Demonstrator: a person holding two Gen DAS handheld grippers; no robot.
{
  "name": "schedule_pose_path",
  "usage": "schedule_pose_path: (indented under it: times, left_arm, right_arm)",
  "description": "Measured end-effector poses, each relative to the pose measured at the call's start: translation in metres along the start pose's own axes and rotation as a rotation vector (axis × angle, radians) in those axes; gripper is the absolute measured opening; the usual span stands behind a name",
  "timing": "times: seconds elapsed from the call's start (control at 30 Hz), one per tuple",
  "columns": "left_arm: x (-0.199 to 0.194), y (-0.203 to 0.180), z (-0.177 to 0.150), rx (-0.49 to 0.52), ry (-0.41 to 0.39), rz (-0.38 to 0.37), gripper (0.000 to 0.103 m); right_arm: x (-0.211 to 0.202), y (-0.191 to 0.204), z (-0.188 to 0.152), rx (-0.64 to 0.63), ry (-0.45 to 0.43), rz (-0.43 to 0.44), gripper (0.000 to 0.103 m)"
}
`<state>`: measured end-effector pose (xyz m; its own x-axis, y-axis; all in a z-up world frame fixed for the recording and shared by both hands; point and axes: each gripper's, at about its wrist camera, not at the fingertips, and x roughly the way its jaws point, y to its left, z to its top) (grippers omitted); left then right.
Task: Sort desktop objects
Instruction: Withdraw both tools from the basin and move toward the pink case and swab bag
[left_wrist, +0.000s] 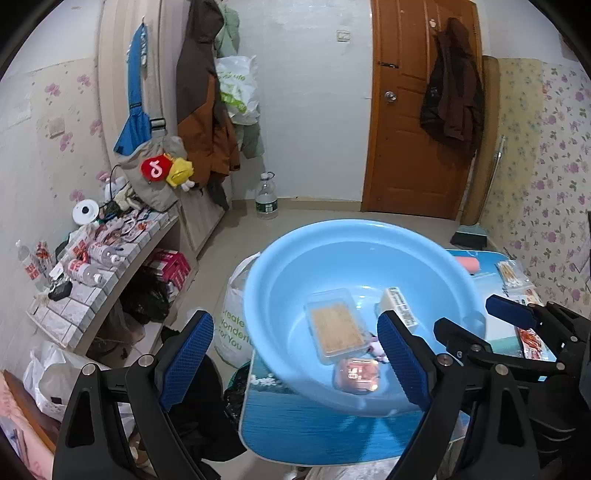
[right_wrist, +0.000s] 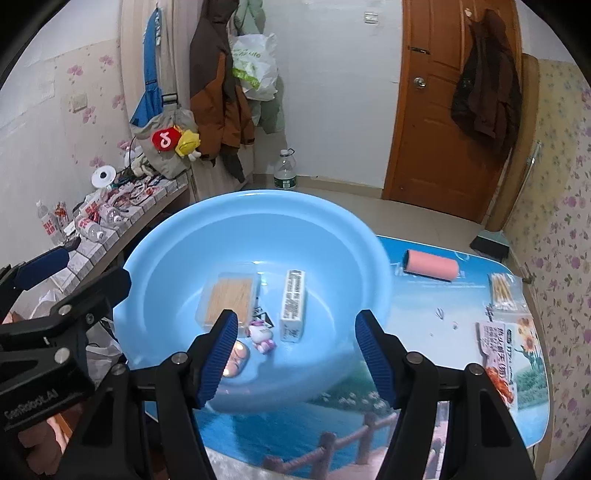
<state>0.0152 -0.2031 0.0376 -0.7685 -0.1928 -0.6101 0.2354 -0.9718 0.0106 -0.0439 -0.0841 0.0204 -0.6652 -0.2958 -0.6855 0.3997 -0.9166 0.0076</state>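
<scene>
Both the right hand-held gripper (right_wrist: 295, 354) and the left hand-held gripper (left_wrist: 295, 358) stand open and empty above the blue basin (right_wrist: 177, 258), which overhangs the worktop's (right_wrist: 424, 306) left edge. Inside lie a toothpick box (right_wrist: 229, 299), white carton (right_wrist: 293, 304) and small figurine (right_wrist: 262, 334). To its right the worktop carries a pink roller (right_wrist: 430, 266), cotton swabs (right_wrist: 500, 290) and a snack packet (right_wrist: 498, 350).

A round blue plastic basin (right_wrist: 192, 236) sits on the left part of the sea-print desk (right_wrist: 424, 314). In it, a clear toothpick box (right_wrist: 229, 299) lies left of a white carton (right_wrist: 293, 304). A pink roller (right_wrist: 430, 269) lies right of the basin.
</scene>
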Motion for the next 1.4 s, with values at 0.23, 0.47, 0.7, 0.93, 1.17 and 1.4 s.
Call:
schedule_pose_path:
  times: [0.23,0.47,0.7,0.93,1.17,1.4]
  left_arm:
    - [-0.011,-0.025,0.000,0.028,-0.013,-0.014,0.093]
    - [-0.020,-0.053,-0.007,0.050,-0.019,-0.028,0.099]
    - [-0.017,-0.084,-0.019,0.050,-0.001,-0.059,0.099]
    - [-0.017,-0.118,-0.025,0.092,0.000,-0.093,0.099]
    - [-0.020,-0.137,-0.026,0.127,-0.003,-0.109,0.099]
    - [-0.020,-0.139,-0.024,0.130,-0.001,-0.110,0.099]
  right_arm:
    - [-0.022,-0.033,-0.011,0.057,-0.010,-0.013,0.078]
    - [-0.037,-0.067,-0.026,0.099,-0.022,-0.053,0.078]
    - [-0.051,-0.099,-0.051,0.165,0.001,-0.070,0.078]
    - [-0.065,-0.127,-0.066,0.205,-0.002,-0.101,0.078]
    - [-0.070,-0.146,-0.073,0.246,-0.003,-0.114,0.078]
    - [-0.068,-0.148,-0.074,0.245,0.000,-0.105,0.078]
